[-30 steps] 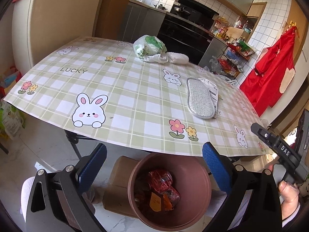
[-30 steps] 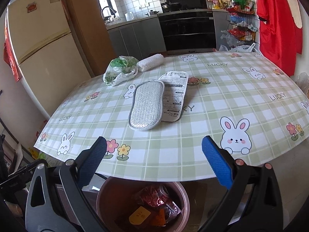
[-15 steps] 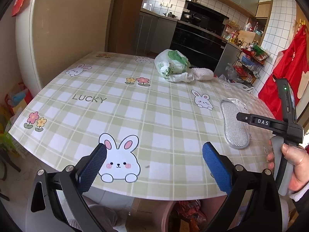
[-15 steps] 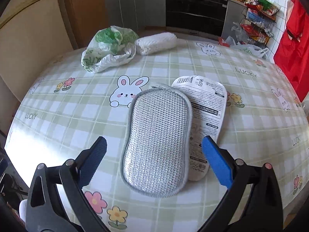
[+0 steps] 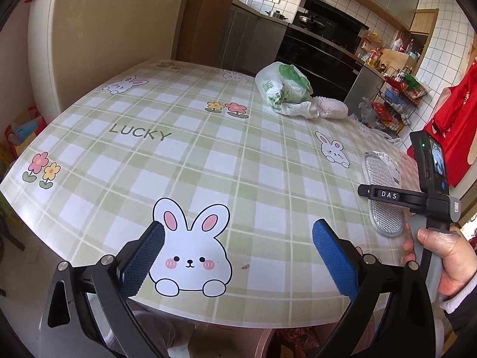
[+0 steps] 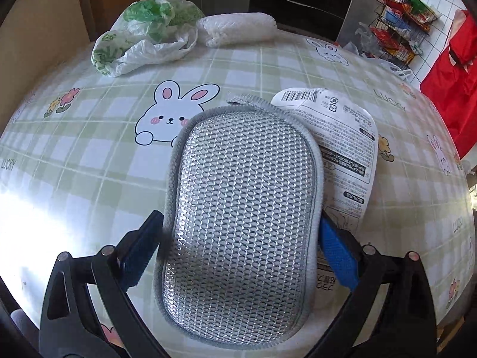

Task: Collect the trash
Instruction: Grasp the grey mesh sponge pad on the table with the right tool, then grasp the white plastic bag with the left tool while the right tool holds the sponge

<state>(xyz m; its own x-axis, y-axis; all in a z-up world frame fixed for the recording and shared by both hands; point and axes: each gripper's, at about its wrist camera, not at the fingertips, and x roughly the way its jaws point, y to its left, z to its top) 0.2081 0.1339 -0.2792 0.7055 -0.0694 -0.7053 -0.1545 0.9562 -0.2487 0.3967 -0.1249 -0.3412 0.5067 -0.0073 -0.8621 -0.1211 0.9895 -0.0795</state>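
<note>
A silver mesh scrub pad (image 6: 243, 208) lies on the table, overlapping a white printed package card (image 6: 345, 149). My right gripper (image 6: 241, 247) is open, its blue fingers on either side of the pad's near half. In the left wrist view the pad (image 5: 383, 194) lies at the right, with the right gripper's body (image 5: 417, 200) above it. My left gripper (image 5: 238, 256) is open and empty over the table's near edge. A green and white plastic bag (image 5: 281, 88) and a white foam net (image 5: 331, 107) lie at the far side.
The table (image 5: 179, 155) has a green checked cloth with rabbits. The rim of a brown bin (image 5: 268, 340) with red wrappers shows under its near edge. A fridge (image 5: 98, 29) stands at left, kitchen counters behind, a wire rack (image 5: 393, 104) and red apron (image 5: 453, 137) at right.
Both grippers have risen from the bin and moved forward over the table. My right gripper has closed in on the scrub pad, its fingers now straddling it.
</note>
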